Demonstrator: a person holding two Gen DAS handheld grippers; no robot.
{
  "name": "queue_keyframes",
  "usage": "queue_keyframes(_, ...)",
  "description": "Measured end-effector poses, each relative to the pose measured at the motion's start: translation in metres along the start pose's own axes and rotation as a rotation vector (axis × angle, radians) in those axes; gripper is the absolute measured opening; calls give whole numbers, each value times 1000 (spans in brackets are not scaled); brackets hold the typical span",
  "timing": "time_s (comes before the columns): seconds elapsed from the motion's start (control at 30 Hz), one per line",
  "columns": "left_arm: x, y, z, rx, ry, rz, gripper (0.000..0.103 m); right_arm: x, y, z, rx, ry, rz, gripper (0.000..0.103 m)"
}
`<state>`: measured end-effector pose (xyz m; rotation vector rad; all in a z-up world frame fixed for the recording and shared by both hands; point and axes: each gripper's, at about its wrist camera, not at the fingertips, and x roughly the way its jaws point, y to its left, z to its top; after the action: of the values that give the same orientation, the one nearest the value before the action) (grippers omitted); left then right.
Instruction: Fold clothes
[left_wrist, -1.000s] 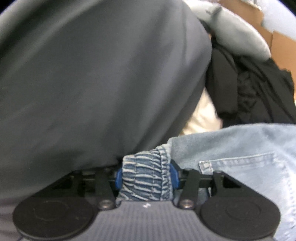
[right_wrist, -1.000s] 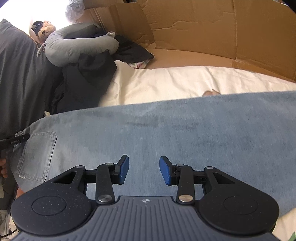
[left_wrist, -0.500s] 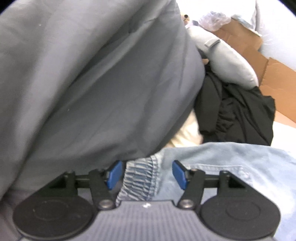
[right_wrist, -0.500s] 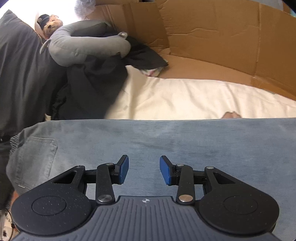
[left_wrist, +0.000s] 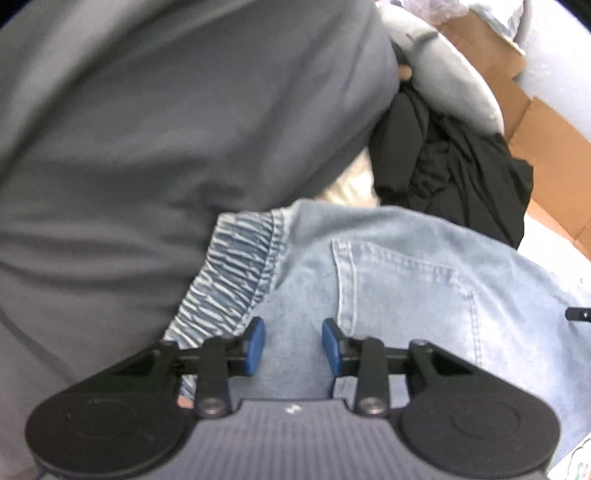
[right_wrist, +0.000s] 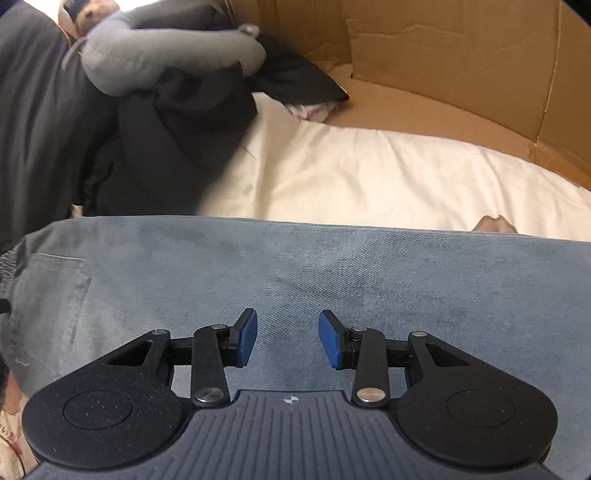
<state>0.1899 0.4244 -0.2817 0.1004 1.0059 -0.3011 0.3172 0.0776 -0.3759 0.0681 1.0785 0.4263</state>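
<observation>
the only container is a cardboard box (right_wrist: 443, 62) with its flaps spread along the far edge of the cream sheet (right_wrist: 369, 177); no contents can be made out, though a dark garment (right_wrist: 177, 140) and a bit of patterned cloth (right_wrist: 314, 109) lie against its near corner.

the jeans (right_wrist: 332, 280) lie flat on the sheet, stretched side to side under both grippers. the left gripper (left_wrist: 291, 345) hangs over the denim just right of the elastic waistband (left_wrist: 232, 273), its blue pads drawing together with bare space between them, gripping nothing. the right gripper (right_wrist: 288, 339) sits over the leg fabric, jaws partly apart and empty.

the left view alone shows the gathered waistband, the back pocket (left_wrist: 402, 284) up close, and a large grey cloth (left_wrist: 166, 129) filling its upper left. the right view alone shows the long run of the leg, a stuffed toy (right_wrist: 86, 13) above a grey neck pillow (right_wrist: 166, 62), and the box's inner wall.
</observation>
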Motion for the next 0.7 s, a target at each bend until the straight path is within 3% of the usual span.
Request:
queue_keyframes(0.17,15,3,-13,45,16,43,42,24,2,15,-4,1,-13,44)
queue_keyframes(0.37,36,3,-13,88,-19,61,45,44,8,34,-32,1,-47,44)
queue_keyframes(0.7,48,3,11,36,-52,66,42,53,13,43,24,-55,-95,44)
